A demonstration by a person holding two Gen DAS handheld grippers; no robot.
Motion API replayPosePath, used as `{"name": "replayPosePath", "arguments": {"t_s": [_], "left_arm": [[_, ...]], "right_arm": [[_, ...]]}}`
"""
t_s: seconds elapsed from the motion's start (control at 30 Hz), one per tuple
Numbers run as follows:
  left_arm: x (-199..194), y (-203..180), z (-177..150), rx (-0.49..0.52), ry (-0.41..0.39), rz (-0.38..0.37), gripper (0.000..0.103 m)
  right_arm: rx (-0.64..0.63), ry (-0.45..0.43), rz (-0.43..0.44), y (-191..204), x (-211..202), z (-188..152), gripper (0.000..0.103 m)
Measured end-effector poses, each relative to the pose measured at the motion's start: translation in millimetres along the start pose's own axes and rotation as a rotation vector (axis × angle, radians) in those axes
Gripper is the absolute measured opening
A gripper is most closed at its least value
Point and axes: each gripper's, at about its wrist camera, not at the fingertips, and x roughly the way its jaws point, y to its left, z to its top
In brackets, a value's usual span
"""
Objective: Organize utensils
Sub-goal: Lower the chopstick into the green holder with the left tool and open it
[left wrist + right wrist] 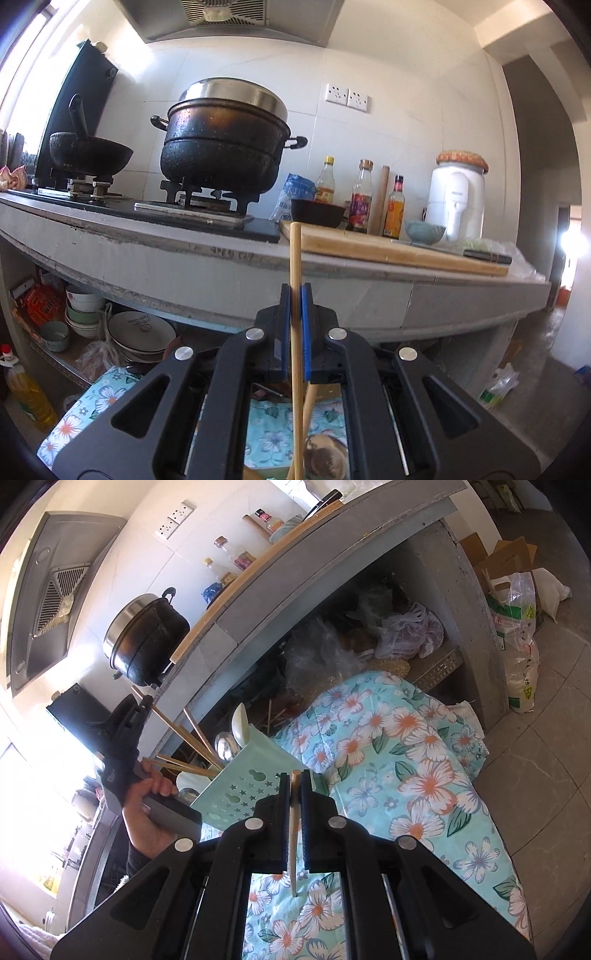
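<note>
Left gripper (pixel 295 291) points level at the kitchen counter, its blue pads pinching a pale wooden chopstick (pixel 295 258) that stands upright between them. In the right wrist view, a bare hand (pixel 147 812) wraps that gripper's handle at far left. Right gripper (pixel 294 779) tilts downward over the floral blue cloth (pixel 406 775), clamped on another wooden chopstick (pixel 294 827), just beside the mint-green perforated plastic utensil holder (pixel 236 790) bristling with more chopsticks (pixel 199 734).
</note>
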Motion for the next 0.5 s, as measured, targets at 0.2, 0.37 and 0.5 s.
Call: {"name": "replayPosePath", "arguments": {"t_s": [0.2,0.37,0.5], "left_arm": [[-10.3,-0.8,-9.4,0.048,0.068,-0.045,0.011],[-35.2,6.1,-5.4,0.027,0.119,-0.094,0.042],[-65.4,15.1,-1.5,0.015,0.156,-0.116,0.060]], "right_arm": [[-0.006,-0.007,0.001,1.6,-4.0,0.3,0.006],[-0.026,-0.021,0.003,7.8,-11.4,0.6,0.006],[-0.063,-0.038,0.014,20.2,-20.8,1.8,0.006]]}}
